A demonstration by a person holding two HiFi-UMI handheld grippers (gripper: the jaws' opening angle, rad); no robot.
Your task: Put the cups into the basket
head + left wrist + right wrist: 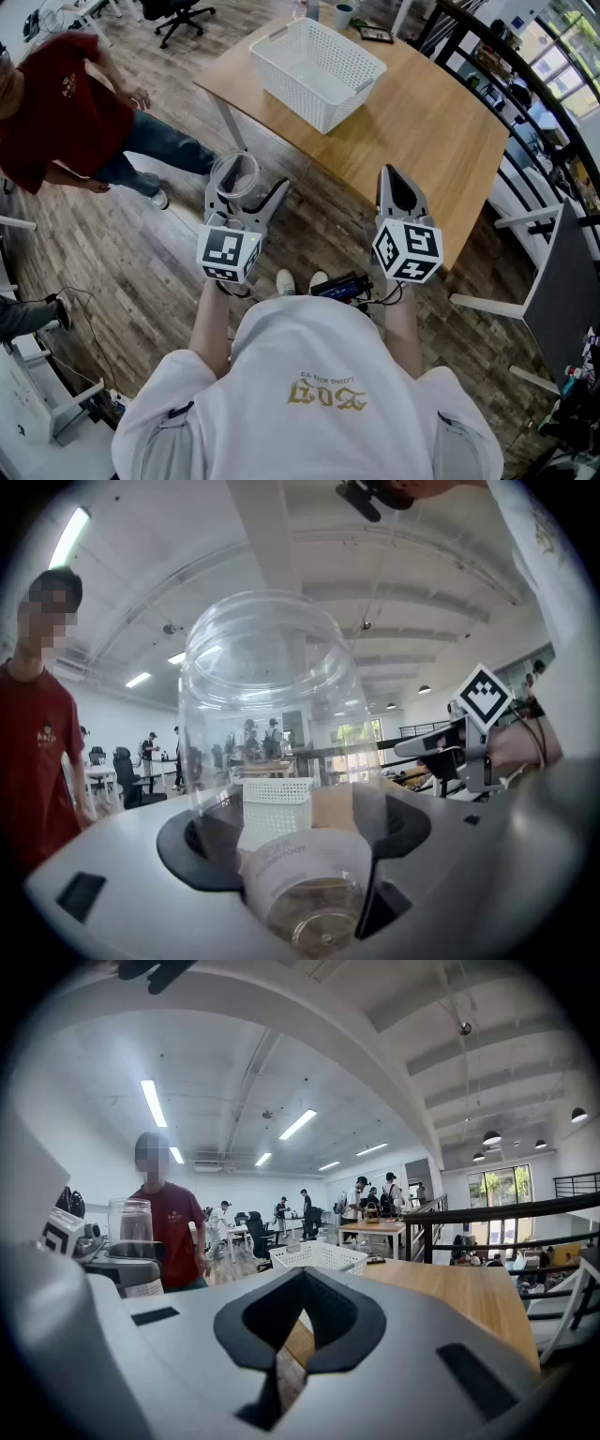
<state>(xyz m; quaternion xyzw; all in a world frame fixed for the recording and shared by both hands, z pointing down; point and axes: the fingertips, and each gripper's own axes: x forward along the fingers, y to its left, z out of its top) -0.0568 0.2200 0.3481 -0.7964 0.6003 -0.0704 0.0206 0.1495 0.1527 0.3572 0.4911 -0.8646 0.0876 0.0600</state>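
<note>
A clear plastic cup (234, 176) stands upright between the jaws of my left gripper (246, 194), which is shut on its lower part and holds it in the air over the wood floor, left of the table. In the left gripper view the cup (272, 714) fills the middle, with the gripper (295, 841) clamped on its base. The white perforated basket (349, 97) sits empty on the far part of the wooden table (422, 122). My right gripper (397, 183) hangs at the table's near edge, shut and empty; in its own view the gripper (300, 1309) points toward the basket (319, 1255).
A person in a red shirt (66, 112) stands on the floor to the left. A black railing (525, 84) runs along the table's right side. A small cup (344, 14) and a dark flat thing (375, 36) lie at the table's far end. A white chair (525, 281) stands at right.
</note>
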